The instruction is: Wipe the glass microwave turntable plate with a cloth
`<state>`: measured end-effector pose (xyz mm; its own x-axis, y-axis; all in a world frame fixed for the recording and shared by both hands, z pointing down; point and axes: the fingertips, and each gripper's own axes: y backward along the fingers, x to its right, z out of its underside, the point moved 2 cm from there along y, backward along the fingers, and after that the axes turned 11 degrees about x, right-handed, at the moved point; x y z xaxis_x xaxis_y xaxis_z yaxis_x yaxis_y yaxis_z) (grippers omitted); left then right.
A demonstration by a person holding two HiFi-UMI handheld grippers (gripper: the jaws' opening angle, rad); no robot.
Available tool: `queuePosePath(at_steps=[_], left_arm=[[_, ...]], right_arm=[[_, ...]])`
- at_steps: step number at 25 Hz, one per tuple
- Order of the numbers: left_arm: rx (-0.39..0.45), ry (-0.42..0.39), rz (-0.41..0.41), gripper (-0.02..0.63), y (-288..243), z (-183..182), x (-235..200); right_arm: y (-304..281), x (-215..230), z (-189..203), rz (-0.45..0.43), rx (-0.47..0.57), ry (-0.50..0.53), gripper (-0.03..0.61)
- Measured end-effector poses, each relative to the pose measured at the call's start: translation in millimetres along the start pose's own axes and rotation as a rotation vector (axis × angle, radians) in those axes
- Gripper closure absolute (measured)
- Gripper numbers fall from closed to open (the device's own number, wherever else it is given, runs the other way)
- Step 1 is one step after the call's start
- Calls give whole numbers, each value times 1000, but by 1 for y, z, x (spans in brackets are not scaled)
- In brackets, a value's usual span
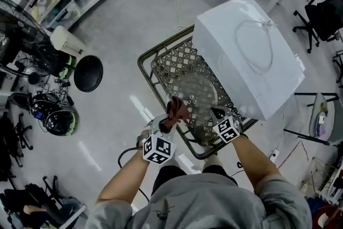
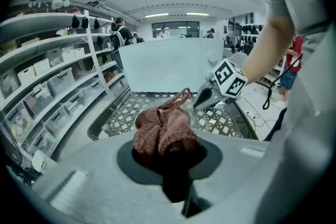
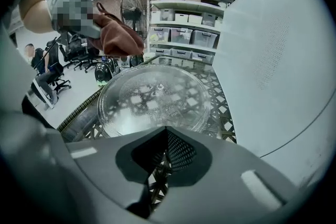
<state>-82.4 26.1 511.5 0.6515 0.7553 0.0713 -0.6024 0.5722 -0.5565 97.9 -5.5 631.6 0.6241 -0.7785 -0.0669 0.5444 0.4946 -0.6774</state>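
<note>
Your left gripper [image 2: 169, 152] clamps the bunched reddish-brown knitted cloth [image 2: 161, 129] above the round clear glass turntable plate [image 3: 155, 97] lying on the metal lattice table [image 3: 224, 115]; your right gripper [image 3: 167, 132] sits pinched together at the plate's near rim.

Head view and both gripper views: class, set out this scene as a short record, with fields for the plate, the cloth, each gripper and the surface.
Plate: glass turntable plate, lying flat on the table, nothing on it
Cloth: reddish-brown cloth, bunched, raised near the plate's rim, apparently clear of it
Left gripper: clamped on the cloth
Right gripper: at the plate's near rim, jaws nearly together; whether it grips the rim is unclear
Surface: metal lattice table
Nearby: white appliance on the table beside the plate
</note>
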Motion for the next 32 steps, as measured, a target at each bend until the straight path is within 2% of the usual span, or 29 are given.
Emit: queuePosePath(at_steps=[7, 11, 17, 21, 27, 32], left_arm=[[63, 112, -57, 554, 22, -35, -10], [95, 135, -110, 554, 37, -55, -25], [134, 172, -179, 554, 70, -73, -52], [204, 211, -213, 554, 85, -98, -69], [296, 239, -220, 554, 102, -134, -79], [367, 266, -209, 554, 111, -165, -77]], right_arm=[[-2, 6, -1, -24, -106, 45, 572], [-1, 13, -16, -33, -109, 80, 568], [17, 4, -78, -65, 5, 14, 569], [38, 5, -125, -106, 90, -56, 572], [87, 11, -192, -152, 230, -70, 572], [135, 34, -249, -143, 372, -68, 572]])
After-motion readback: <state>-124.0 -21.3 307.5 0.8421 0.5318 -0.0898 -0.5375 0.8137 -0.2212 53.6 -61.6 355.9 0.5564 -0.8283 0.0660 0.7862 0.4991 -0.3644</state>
